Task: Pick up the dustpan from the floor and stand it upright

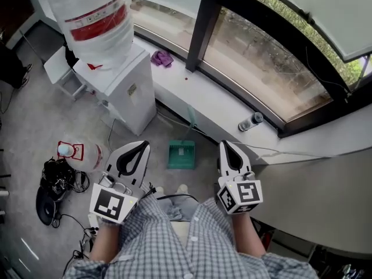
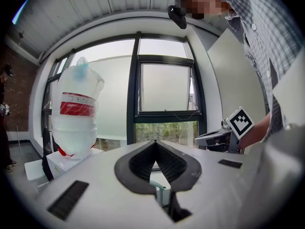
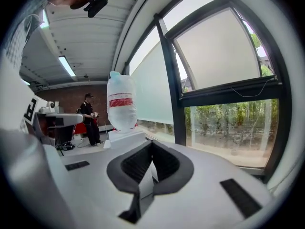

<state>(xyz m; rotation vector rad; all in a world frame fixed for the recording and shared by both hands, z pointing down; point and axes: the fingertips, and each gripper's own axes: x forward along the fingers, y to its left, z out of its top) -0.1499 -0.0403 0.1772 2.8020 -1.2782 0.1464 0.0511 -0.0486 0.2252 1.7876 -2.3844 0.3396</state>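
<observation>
Now the green dustpan (image 1: 181, 154) stands on the floor (image 1: 35, 115), right by the white window ledge (image 1: 209, 106). It is between the left gripper (image 1: 141, 146) and the right gripper (image 1: 226, 146). Both have their jaws closed tight and hold nothing.

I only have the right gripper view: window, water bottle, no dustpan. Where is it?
Observer: The head view shows the dustpan on the floor at the foot of the window ledge.
Operator: Left claw holding anything?
Observer: No, the left claw is shut, with nothing in it.
Operator: Any floor clutter?
Observer: A jug and cables lie left of the left claw.
</observation>
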